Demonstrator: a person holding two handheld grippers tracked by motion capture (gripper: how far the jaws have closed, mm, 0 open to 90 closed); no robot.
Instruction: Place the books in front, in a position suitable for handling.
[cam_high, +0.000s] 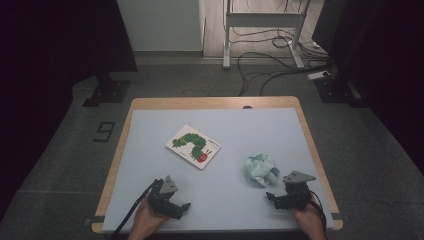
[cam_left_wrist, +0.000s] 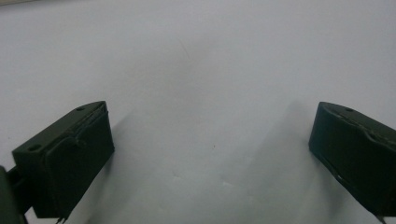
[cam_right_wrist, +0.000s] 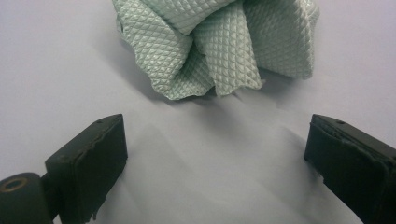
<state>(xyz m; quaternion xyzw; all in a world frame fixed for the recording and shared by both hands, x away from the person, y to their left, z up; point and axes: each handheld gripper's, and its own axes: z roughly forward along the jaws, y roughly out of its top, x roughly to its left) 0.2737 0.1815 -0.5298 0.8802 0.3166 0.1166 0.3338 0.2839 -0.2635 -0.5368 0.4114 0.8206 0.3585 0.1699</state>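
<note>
High view: noted crumpled green cloth (cam_high: 261, 170) on pale table mat (cam_high: 225, 125), just beyond right gripper (cam_high: 272, 196), not touching. Right gripper view: jaws stood wide apart, nothing between, cloth (cam_right_wrist: 219, 42) ahead. Left gripper (cam_high: 185, 206) near front edge, jaws likewise spread over bare mat. Picture book (cam_high: 193, 146) lay mid-table, well apart.

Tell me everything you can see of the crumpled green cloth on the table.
The cloth is pale mint green with a quilted diamond-pattern surface, bunched into a loose, folded heap. It lies on the light grey table top, near its right side, right of the picture book. The right gripper sits just short of it, jaws wide apart, not touching. Nothing else touches it.
</note>
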